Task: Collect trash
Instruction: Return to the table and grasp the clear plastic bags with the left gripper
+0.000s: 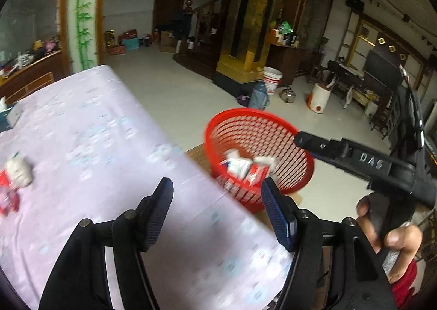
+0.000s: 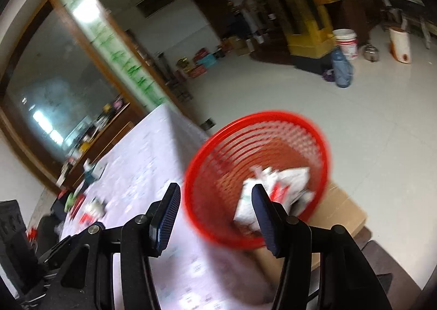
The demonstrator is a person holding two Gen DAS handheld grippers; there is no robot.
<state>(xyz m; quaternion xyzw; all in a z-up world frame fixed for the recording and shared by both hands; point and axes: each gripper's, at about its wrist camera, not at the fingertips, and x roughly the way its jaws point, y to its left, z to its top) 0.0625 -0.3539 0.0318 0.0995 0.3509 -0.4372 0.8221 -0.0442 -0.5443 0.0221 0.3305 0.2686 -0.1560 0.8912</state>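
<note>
Beyond both empty hand-held grippers [image 2: 215, 200], red basket [image 2: 322, 146] holds trash [image 2: 289, 181].

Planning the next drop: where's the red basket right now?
The red basket sits on a cardboard box just off the table's right edge, ahead of both open grippers.

The left black plastic two-finger gripper [image 1: 217, 195] carries ribbed dark-blue pads [image 1: 159, 211] on its jaws, pinned by round silver screws. The right black plastic gripper [image 2: 215, 202] looks alike, with raised letters "DAS" on its body. The person wears a red garment [image 1: 404, 282].
</note>
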